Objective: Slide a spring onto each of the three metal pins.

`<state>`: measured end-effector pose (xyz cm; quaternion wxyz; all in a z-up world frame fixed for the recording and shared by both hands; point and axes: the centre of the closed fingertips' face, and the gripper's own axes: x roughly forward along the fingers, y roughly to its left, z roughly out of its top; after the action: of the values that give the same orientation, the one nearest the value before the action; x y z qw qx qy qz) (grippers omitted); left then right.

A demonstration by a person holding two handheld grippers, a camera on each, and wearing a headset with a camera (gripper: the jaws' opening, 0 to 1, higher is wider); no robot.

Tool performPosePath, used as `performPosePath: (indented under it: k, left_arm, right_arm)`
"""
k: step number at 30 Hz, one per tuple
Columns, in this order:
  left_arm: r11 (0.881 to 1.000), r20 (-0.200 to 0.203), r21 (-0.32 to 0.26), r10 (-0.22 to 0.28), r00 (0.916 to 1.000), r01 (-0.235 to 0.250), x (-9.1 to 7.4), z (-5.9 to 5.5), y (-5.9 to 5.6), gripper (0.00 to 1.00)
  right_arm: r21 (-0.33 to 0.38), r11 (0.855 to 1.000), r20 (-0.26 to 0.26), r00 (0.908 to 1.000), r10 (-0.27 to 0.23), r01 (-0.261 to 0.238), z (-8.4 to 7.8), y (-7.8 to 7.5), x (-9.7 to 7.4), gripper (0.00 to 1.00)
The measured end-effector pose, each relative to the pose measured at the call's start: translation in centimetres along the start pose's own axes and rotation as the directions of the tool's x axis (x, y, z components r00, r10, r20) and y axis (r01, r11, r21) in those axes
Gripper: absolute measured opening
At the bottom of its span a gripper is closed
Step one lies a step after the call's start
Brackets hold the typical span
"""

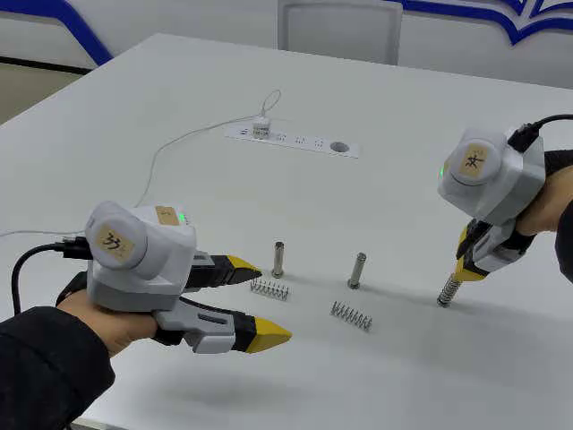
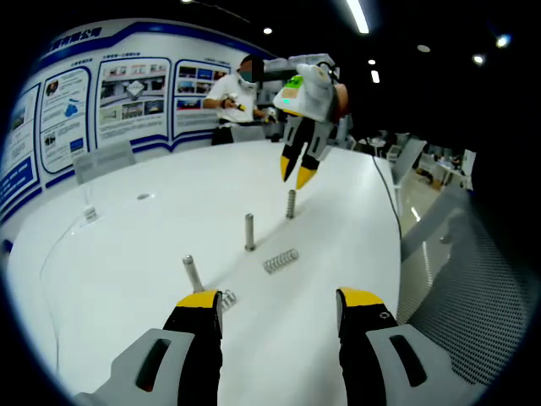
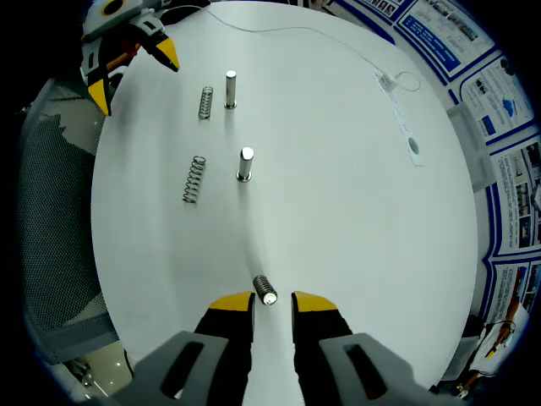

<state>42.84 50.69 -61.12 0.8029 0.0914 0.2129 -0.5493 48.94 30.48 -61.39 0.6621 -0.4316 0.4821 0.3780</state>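
The left tongs (image 1: 260, 300) hover low over the white worktop (image 1: 376, 98) at the left. They are spread wide and hold nothing, with their yellow tips aimed toward the pins. Just past those tips stands the left pin (image 1: 278, 258), upright and bare, and a loose spring (image 1: 269, 288) lies flat just beside its foot. Further right, the middle pin (image 1: 357, 269) is also upright and bare. A second loose spring (image 1: 351, 315) lies on its side near it, toward the person. At the right, the right pin (image 3: 269, 296) wears a fitted spring (image 1: 447, 290), the coils wrapped round its shaft. The right tongs (image 1: 466, 262) point down just above it. In the right gripper view they stand slightly parted on either side of the pin's top and appear to grip nothing. So one of the three pins looks done. Two remain, each with its spring lying close by, and the left tongs seem best placed to take the nearest one.
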Motion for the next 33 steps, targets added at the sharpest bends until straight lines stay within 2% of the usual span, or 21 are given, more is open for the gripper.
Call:
performPosePath:
  k: [2,5,10,18,30,33]
  left_arm:
    - [1.000,-0.002,0.003,-0.003,1.0000,0.003,0.0,0.0,-0.1,0.55]
    - [1.000,-0.002,0.007,-0.004,1.0000,0.004,0.0,0.0,-0.2,0.56]
    - [1.000,-0.003,0.009,-0.004,1.0000,0.004,0.0,0.0,-0.2,0.55]
    - [1.000,-0.011,0.012,-0.011,0.9999,0.011,0.1,-0.1,-0.4,0.55]
    - [1.000,-0.018,0.008,-0.012,0.9998,0.012,0.2,-0.3,-0.3,0.55]
    - [1.000,-0.021,0.007,-0.012,0.9997,0.012,0.3,-0.4,-0.2,0.55]
  right_arm:
    - [0.006,1.000,0.036,0.9993,0.006,-0.006,0.9,0.5,-0.3,0.18]
    - [0.021,0.999,0.109,0.9930,0.045,-0.048,2.7,2.0,-0.4,0.18]
    - [0.029,0.996,0.155,0.9845,0.081,-0.087,4.5,3.9,0.6,0.18]
    - [0.034,0.989,0.179,0.9740,0.138,-0.147,5.8,6.2,3.2,0.18]
    - [0.043,0.981,0.198,0.9642,0.176,-0.188,7.1,7.7,5.6,0.17]
    - [0.042,0.981,0.194,0.9644,0.180,-0.191,7.1,8.0,6.2,0.17]
